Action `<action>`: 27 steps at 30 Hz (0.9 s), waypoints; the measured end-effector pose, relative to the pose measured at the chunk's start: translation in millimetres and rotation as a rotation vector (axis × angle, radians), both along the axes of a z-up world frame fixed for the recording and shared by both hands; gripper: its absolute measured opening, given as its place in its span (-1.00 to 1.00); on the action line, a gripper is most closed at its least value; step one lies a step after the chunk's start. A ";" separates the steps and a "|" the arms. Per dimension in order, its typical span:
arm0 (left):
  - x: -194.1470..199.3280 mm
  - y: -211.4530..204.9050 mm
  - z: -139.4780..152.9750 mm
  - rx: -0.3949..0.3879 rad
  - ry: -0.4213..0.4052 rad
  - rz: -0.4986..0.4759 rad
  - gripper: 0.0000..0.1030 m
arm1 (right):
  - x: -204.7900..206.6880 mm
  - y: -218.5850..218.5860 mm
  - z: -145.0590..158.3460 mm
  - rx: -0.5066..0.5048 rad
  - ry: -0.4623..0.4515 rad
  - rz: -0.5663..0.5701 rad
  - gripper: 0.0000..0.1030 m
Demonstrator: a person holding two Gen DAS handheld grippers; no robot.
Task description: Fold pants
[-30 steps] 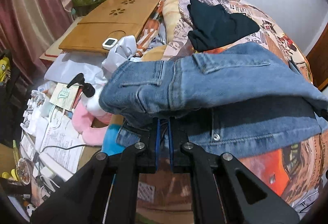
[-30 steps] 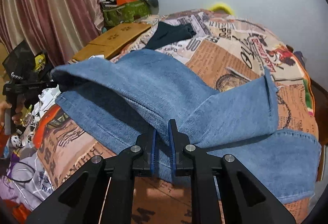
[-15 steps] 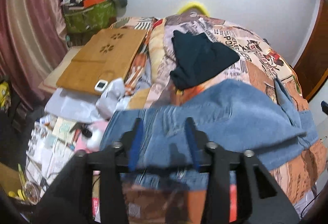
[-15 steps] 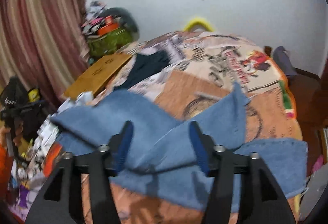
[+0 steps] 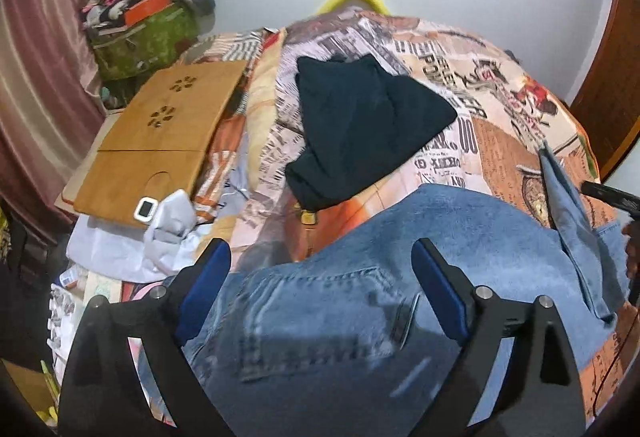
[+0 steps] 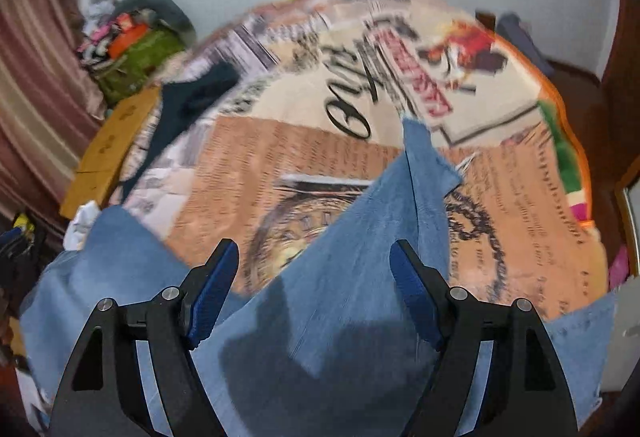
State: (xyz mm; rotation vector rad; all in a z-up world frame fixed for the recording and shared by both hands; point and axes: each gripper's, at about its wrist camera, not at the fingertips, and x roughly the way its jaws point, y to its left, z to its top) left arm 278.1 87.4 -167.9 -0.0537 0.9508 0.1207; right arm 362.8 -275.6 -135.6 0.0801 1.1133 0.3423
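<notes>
Above the jeans [image 5: 400, 237] both grippers, left gripper [image 5: 320, 289] and right gripper [image 6: 314, 289], are opening, gripping nothing. Denim lies half-folded on the bedspread [image 5: 460, 85], below the black garment [image 5: 360, 125]. Next, I'd guess: regrasp the stray leg, fold again.

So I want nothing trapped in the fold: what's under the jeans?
Around the jeans only the printed bedspread shows, so they rest on it. The black garment lies apart. Anything beneath the denim itself is covered and cannot be seen.
</notes>
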 end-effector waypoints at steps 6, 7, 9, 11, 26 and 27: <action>24.2 -13.7 -23.6 -0.004 0.071 -0.029 0.79 | 34.9 9.7 -40.7 -0.086 0.058 -0.007 0.45; 26.5 -15.8 -27.0 -0.005 0.085 -0.036 0.79 | 38.0 10.1 -45.9 -0.105 0.067 0.003 0.39; 28.5 -19.9 -31.4 -0.011 0.098 -0.049 0.79 | 42.8 8.8 -56.6 -0.130 0.087 0.021 0.01; 27.6 -23.5 -33.9 -0.003 0.106 -0.057 0.79 | 42.1 6.6 -60.0 -0.137 0.084 0.037 -0.29; 4.3 -71.0 -22.2 0.035 0.117 -0.140 0.79 | -8.2 -80.9 49.4 0.037 -0.132 -0.056 -0.91; 2.6 -74.8 -21.5 0.036 0.116 -0.148 0.79 | -15.2 -91.1 60.3 0.047 -0.150 -0.066 -0.91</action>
